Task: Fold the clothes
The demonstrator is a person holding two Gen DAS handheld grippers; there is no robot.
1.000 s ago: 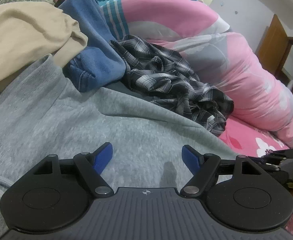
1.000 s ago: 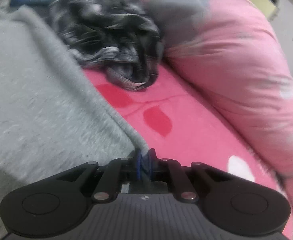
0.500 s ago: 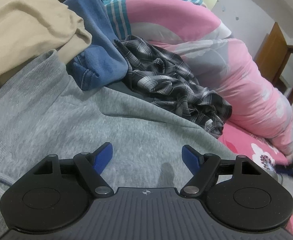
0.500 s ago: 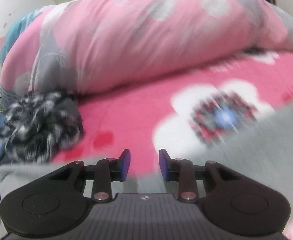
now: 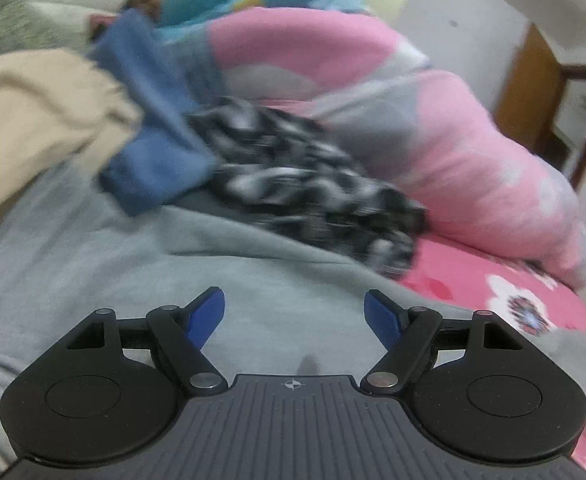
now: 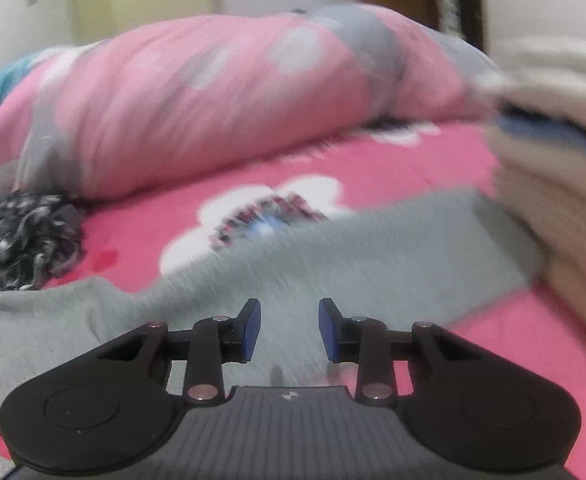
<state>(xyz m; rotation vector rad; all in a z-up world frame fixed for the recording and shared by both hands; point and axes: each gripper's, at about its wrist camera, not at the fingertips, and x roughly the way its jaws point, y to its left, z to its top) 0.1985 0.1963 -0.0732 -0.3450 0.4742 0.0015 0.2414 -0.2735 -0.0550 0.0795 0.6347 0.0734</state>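
On the pink bed (image 6: 373, 168) the grey sweater (image 5: 173, 280) lies spread, at twelve o'clock from both grippers; left gripper (image 5: 294, 314) fingers wide apart, right gripper (image 6: 289, 330) fingers partly parted, both empty.

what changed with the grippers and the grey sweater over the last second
The right gripper let go of the grey sweater edge it had pinched a second ago, opened, and swung away toward the sweater's sleeve. The left gripper stayed open and empty above the sweater; the checked shirt and blue garment lie as before.
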